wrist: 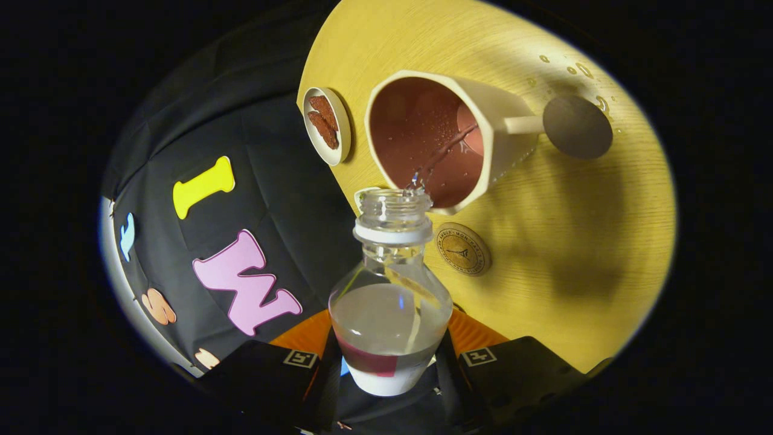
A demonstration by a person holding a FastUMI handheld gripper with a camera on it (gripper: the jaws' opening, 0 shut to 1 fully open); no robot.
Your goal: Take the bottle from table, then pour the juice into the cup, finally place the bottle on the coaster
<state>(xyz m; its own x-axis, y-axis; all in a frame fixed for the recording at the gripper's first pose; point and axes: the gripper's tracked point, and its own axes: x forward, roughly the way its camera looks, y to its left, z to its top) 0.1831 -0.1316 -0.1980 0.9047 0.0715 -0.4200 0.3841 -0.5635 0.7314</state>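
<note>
My gripper [391, 362] is shut on a clear plastic bottle [391, 302], both fingers pressing its labelled body. The bottle is uncapped and tilted forward, its open mouth [392, 202] at the near rim of the cream cup [435, 139]. A thin stream of clear liquid runs from the mouth into the cup's reddish-brown inside. The bottle is about half full. A small round cork coaster [463, 249] lies on the yellow wooden table [574, 241] just beyond the bottle's neck, beside the cup.
A small white dish [327, 125] with brown snack pieces sits by the table edge, near the cup. A grey round disc [577, 127] lies past the cup's handle. Water droplets [580, 67] dot the table near that disc.
</note>
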